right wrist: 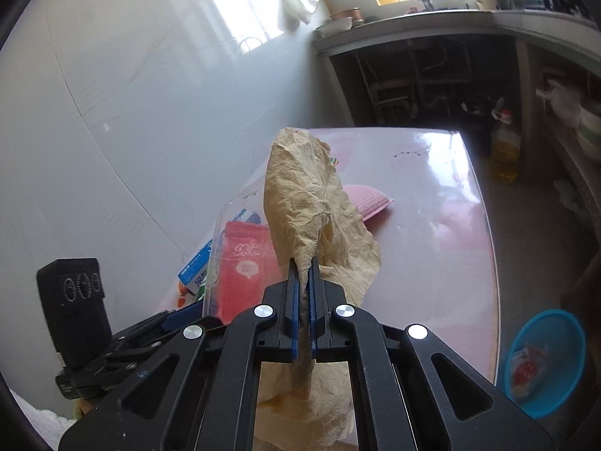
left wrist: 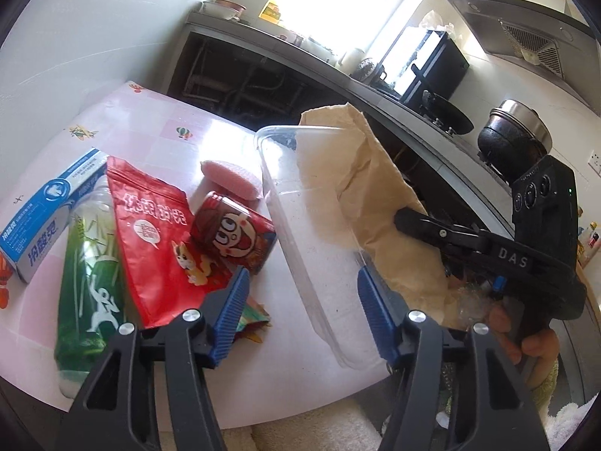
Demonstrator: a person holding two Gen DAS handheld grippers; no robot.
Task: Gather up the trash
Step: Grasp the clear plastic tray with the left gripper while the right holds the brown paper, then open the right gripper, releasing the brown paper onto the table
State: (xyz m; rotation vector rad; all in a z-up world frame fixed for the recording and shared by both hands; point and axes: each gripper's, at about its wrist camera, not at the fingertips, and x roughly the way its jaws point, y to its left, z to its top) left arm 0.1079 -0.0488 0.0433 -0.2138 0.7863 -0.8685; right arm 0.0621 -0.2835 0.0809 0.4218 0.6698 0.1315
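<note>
My right gripper (right wrist: 305, 263) is shut on a crumpled beige paper sheet (right wrist: 300, 203) and holds it up above the pink table (right wrist: 443, 225). The paper also shows in the left wrist view (left wrist: 379, 195), behind a clear plastic box (left wrist: 311, 225) that stands on the table. My left gripper (left wrist: 302, 289) is open and empty, its blue fingers on either side of the box's near wall. Left of it lie a red snack pouch (left wrist: 150, 233), a small red bottle (left wrist: 229, 229), a green bottle (left wrist: 90, 282) and a blue toothpaste box (left wrist: 49, 203).
A pink sponge (left wrist: 229, 176) lies on the table behind the red bottle. A blue waste basket (right wrist: 544, 364) with some trash in it stands on the floor right of the table. A kitchen counter (left wrist: 338, 71) with stove and pots runs behind.
</note>
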